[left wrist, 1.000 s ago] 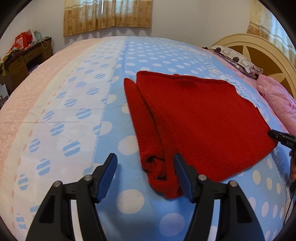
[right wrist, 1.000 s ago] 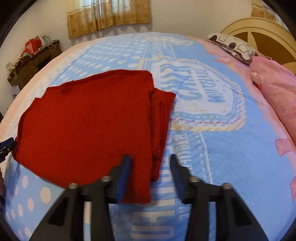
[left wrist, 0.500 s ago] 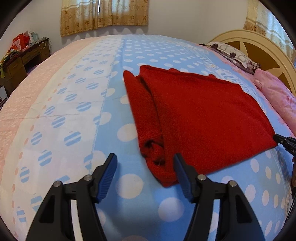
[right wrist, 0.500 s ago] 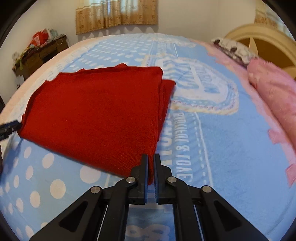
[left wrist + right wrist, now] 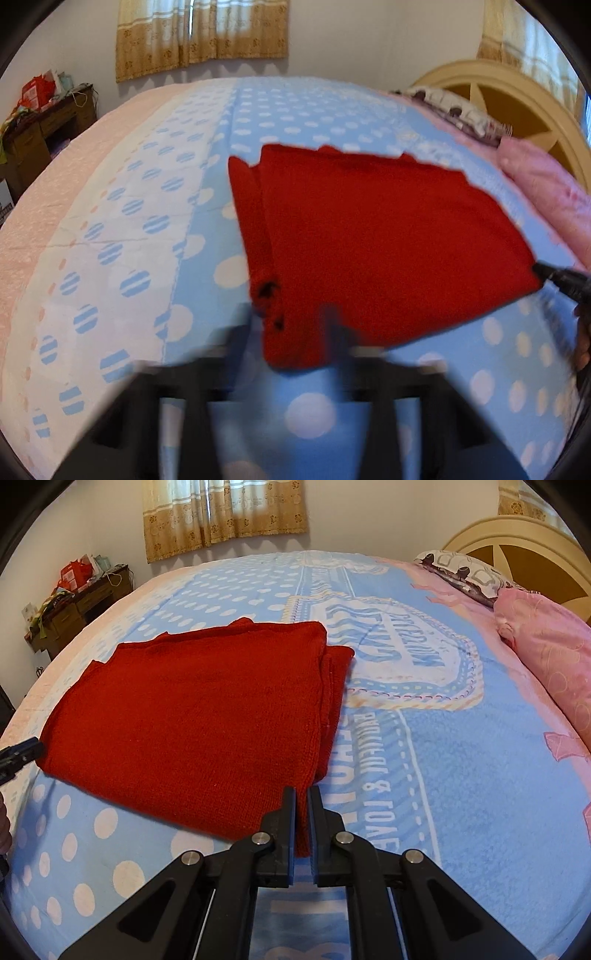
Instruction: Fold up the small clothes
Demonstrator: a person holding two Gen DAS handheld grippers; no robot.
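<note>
A folded red knit garment (image 5: 369, 240) lies flat on the bed, with a rolled sleeve along its left side. My left gripper (image 5: 288, 332) is smeared by motion and its jaws are closing around the garment's near left corner, which sits between the blurred fingers. In the right wrist view the red garment (image 5: 192, 716) spreads to the left, and my right gripper (image 5: 302, 812) is shut on its near right corner, red cloth showing in the thin gap. Each gripper's tip also shows at the other view's edge, the right gripper (image 5: 554, 275) and the left gripper (image 5: 18, 755).
The bed is covered by a blue dotted blanket (image 5: 461, 775) with a printed emblem. Pink pillows (image 5: 554, 657) and a cream headboard (image 5: 517, 542) stand at the right. A cluttered wooden desk (image 5: 74, 605) is at the far left under curtains (image 5: 221, 513).
The left jaws, wide apart half a second ago, have swung inward around the garment's corner and are now blurred. The right gripper stays clamped on its corner, with little movement.
</note>
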